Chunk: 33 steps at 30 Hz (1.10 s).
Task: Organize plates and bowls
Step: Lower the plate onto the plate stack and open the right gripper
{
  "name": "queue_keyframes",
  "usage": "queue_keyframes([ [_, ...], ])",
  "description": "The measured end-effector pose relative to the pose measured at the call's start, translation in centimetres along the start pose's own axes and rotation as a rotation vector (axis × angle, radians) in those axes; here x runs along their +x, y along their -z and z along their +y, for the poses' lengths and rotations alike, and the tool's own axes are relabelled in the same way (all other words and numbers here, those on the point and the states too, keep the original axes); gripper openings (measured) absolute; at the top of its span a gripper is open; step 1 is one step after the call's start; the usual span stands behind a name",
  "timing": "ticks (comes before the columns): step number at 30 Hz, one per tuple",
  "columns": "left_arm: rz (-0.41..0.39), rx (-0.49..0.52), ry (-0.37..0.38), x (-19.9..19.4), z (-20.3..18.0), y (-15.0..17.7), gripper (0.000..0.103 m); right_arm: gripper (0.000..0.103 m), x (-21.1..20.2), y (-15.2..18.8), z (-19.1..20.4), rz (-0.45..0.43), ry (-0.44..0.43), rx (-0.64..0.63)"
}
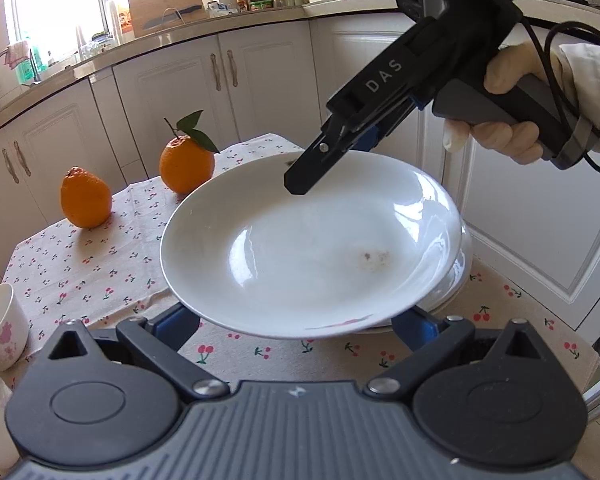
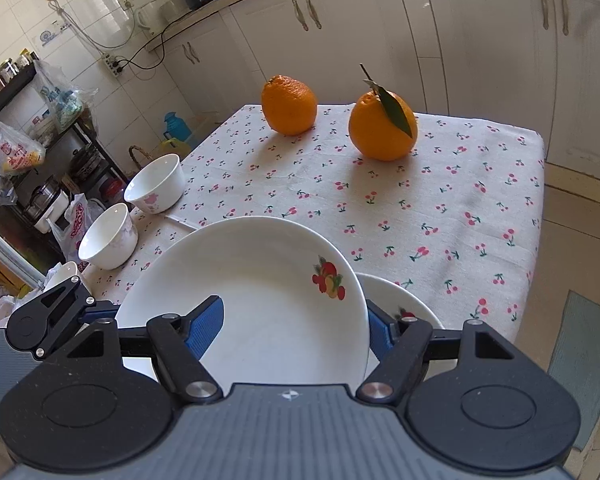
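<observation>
The right gripper (image 2: 296,326) is clenched on the rim of a white plate (image 2: 260,300); one blue pad lies inside the plate and one behind its edge. The plate is held tilted, low in the frame, just above a second plate (image 2: 412,300) on the desk (image 2: 420,200), likely so the two can be stacked. The left gripper (image 1: 300,320) is placed under the plate's near edge, perhaps to steady it; whether it is clenched cannot be told. "DAS" is read on the right gripper. Two bowls (image 2: 156,184) are kept at the left, two oranges (image 2: 288,104) behind.
</observation>
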<state>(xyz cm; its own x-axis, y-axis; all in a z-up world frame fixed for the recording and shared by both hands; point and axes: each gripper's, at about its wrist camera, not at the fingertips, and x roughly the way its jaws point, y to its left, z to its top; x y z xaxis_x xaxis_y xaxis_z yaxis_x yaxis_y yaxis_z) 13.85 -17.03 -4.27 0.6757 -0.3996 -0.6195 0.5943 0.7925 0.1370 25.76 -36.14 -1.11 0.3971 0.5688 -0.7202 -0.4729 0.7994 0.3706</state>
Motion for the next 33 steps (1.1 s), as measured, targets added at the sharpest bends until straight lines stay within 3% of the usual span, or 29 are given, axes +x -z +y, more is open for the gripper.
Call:
queue_keyframes([
  [13,0.033,0.028,0.079,1.4,-1.6,-0.1,0.101,0.079,-1.4,3.1,-2.0,-0.01,0.045,0.075],
  [33,0.043,0.017,0.145,2.5,-1.5,-0.1,0.101,0.079,-1.9,4.9,-3.3,0.0,0.083,0.127],
])
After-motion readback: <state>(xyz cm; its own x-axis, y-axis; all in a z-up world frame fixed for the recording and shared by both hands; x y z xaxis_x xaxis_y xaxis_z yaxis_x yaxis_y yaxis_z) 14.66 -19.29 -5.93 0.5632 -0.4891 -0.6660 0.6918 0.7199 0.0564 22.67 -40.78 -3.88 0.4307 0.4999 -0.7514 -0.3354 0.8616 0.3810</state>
